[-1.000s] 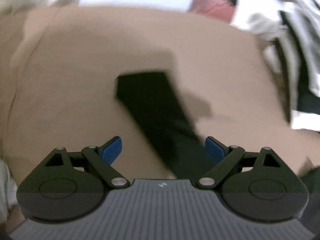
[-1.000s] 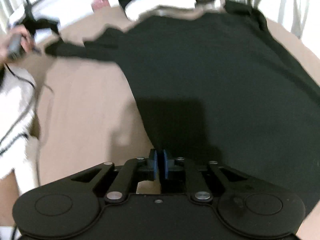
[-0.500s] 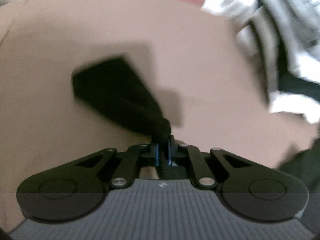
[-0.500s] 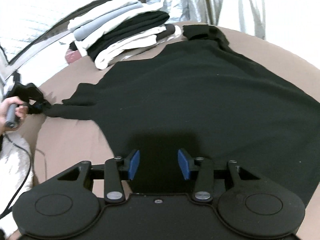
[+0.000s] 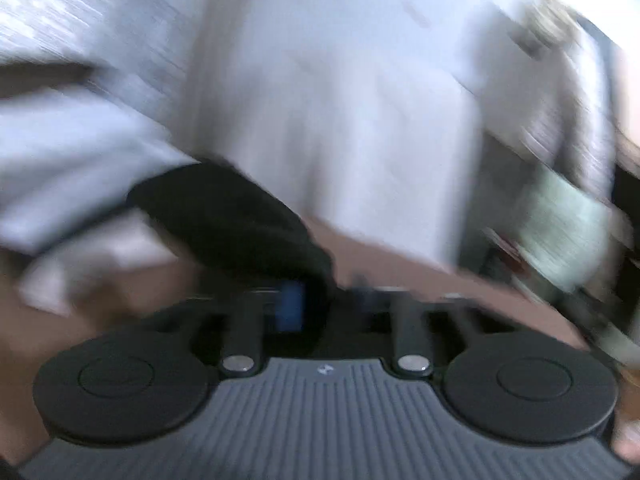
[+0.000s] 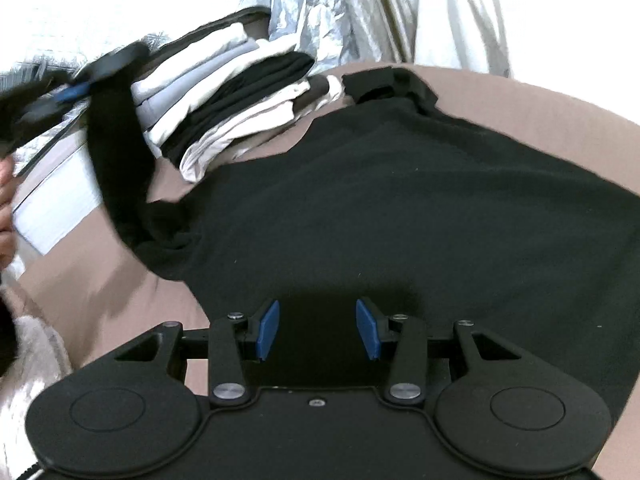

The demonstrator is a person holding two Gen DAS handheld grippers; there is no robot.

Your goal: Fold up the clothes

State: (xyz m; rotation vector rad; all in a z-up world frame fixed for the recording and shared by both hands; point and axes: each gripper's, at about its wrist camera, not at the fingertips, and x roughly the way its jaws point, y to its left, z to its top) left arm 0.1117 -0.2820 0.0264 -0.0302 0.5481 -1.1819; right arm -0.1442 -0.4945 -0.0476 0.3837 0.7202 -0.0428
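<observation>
My left claw (image 5: 320, 304): clamped on the end of a black sleeve (image 5: 232, 216); one blue pad (image 5: 291, 307) shows beside the cloth, and the whole left view is smeared with blur.
My left claw seen from my right side (image 6: 76, 92): raised off the surface at the far left, the sleeve (image 6: 120, 160) hanging from it in a dark curved band down to the shoulder.
My right claw (image 6: 318, 326): jaws spread wide, blue pads apart with nothing between them, poised over the near edge of the garment; I cannot tell whether it touches the cloth.
Black long-sleeved top (image 6: 400, 208): spread flat across the tan bed cover (image 6: 540, 108), filling the middle and right of my right view; matt, soft-looking fabric with only shallow ripples.
Far sleeve (image 6: 384, 80): bunched in a small dark heap at the top edge of the body, just beside the pile.
Sleeve join: the cloth is gathered into thick folds where the lifted sleeve meets the body, left of centre.
Stack of folded clothes (image 6: 224, 104): white, pale grey and black layers, lying beyond the top, its near corner close to the garment's upper edge.
Behind the stack: crinkled silvery sheeting (image 6: 320, 12) and pale drapery.
My left hand (image 6: 6, 216): a sliver of skin at the left border.
</observation>
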